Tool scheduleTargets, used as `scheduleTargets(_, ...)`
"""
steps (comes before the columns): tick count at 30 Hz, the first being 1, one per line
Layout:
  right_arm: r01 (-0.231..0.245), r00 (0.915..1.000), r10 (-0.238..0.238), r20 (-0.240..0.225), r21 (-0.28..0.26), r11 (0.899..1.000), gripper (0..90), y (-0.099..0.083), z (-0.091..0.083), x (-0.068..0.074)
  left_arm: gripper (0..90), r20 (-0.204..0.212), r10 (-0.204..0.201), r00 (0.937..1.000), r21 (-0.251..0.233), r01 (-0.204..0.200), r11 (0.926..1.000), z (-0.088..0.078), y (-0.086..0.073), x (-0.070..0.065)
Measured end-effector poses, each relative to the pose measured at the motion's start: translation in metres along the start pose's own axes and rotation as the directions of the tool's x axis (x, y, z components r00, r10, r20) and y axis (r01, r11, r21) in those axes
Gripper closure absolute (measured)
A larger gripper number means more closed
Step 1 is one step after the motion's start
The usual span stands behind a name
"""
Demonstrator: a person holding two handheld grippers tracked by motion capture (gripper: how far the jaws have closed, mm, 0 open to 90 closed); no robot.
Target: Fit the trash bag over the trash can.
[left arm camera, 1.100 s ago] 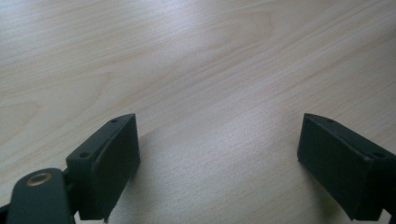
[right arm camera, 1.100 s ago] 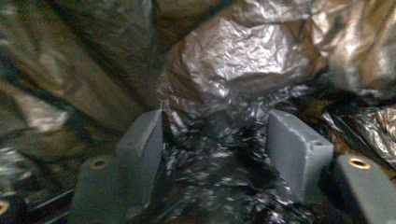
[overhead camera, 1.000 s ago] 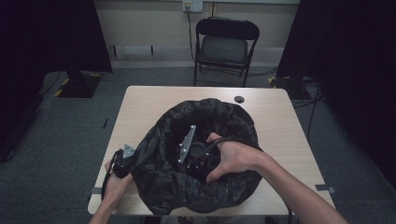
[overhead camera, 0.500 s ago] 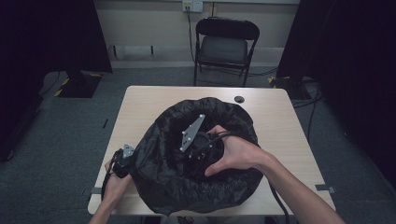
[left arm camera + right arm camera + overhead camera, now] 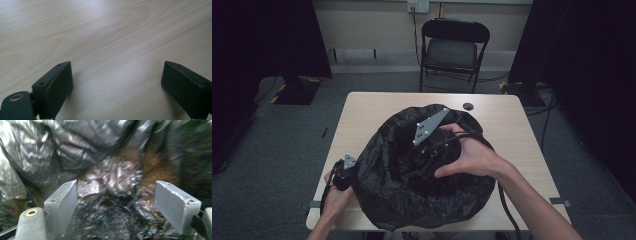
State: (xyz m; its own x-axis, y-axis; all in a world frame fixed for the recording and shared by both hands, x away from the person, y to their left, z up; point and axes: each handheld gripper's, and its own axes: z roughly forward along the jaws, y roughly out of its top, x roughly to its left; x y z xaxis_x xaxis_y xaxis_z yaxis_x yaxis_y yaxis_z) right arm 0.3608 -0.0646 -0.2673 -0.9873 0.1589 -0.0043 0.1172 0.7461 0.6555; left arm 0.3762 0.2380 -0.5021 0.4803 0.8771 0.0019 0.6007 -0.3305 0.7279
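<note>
Currently the right gripper [image 5: 424, 152] is reaching into the black bag [image 5: 412, 200], jaws apart and empty over crumpled plastic, while the left gripper [image 5: 343, 172], also spread wide with nothing between, is hovering over the table [image 5: 372, 107] beside the bag's near-left edge; best pinching one fold squarely before lifting.

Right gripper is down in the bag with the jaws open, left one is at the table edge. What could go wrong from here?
1. The open right gripper sits among crumpled folds of the black bag; closing could pinch several layers together.
2. The left gripper is open over bare table, holding nothing, so the bag may slide.
3. The cable crosses the bag's edge and could snag.
</note>
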Motion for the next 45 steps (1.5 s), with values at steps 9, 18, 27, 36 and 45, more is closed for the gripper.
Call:
scheduleTargets(9, -0.03, 0.9987, 0.034, 0.039, -0.078, 0.997, 19.6, -0.003, -0.007, -0.003, 9.7, -0.003, -0.005, 1.0, -0.001, 0.005, 1.0, 0.0, 0.0, -0.001)
scheduleTargets(18, -0.073, 0.9922, 0.091, 0.086, -0.193, 0.979, 19.3, -0.002, -0.02, -0.007, 9.7, -0.009, -0.009, 0.9999, -0.001, 0.009, 1.0, 0.0, 0.0, -0.001)
scheduleTargets(27, -0.102, 0.9812, 0.144, 0.129, -0.291, 0.951, 17.6, -0.004, -0.04, -0.012, 9.7, -0.013, -0.008, 0.9999, -0.001, 0.008, 1.0, 0.0, 0.0, -0.001)
scheduleTargets(36, -0.111, 0.9696, 0.178, 0.168, -0.346, 0.932, 17.6, -0.007, -0.047, -0.013, 9.7, -0.013, -0.007, 0.9999, 0.0, 0.007, 1.0, 0.0, 0.0, -0.001)
scheduleTargets(45, -0.11, 0.9539, 0.207, 0.217, -0.387, 0.915, 17.3, -0.014, -0.074, -0.013, 9.7, -0.012, -0.012, 0.9999, -0.003, 0.012, 0.9999, 0.0, 0.0, -0.001)
